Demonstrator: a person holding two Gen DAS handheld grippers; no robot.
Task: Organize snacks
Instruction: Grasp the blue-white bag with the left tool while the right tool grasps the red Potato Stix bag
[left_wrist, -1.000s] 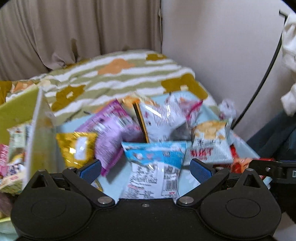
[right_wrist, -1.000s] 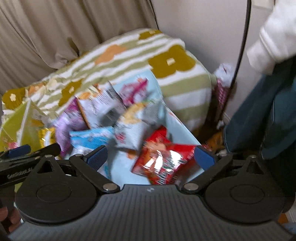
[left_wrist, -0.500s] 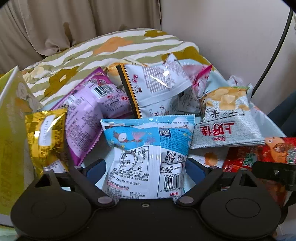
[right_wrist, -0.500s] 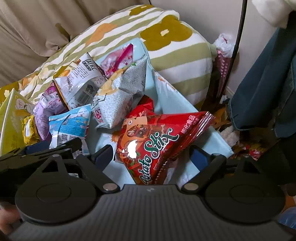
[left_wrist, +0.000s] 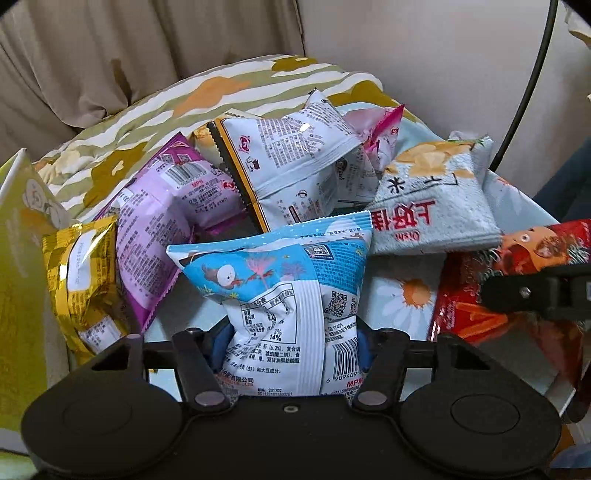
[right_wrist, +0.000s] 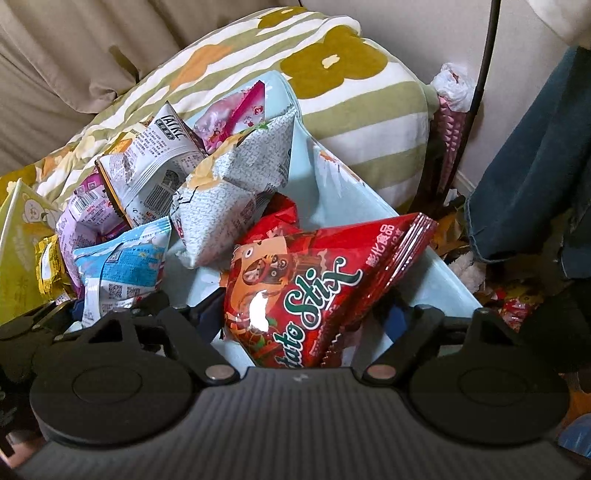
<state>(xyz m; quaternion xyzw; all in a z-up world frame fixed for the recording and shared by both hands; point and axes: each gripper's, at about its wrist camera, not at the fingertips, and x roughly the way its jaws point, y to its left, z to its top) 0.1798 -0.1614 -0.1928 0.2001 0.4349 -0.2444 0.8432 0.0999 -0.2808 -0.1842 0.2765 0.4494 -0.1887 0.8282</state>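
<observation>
Both grippers tilt steeply down over the snack pile. The left gripper (left_wrist: 291, 343), jaws just closing, pinches the near blue packet (left_wrist: 284, 295). The right gripper (right_wrist: 303, 325), jaws closing, straddles the red packet (right_wrist: 314, 284); contact unclear

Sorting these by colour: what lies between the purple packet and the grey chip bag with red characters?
In the left wrist view, a white packet with a yellow edge lies between the purple packet and the grey chip bag.

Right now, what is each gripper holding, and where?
Left gripper pinches the blue bag near its lower end. Right gripper straddles the red bag, not yet gripping.
</observation>
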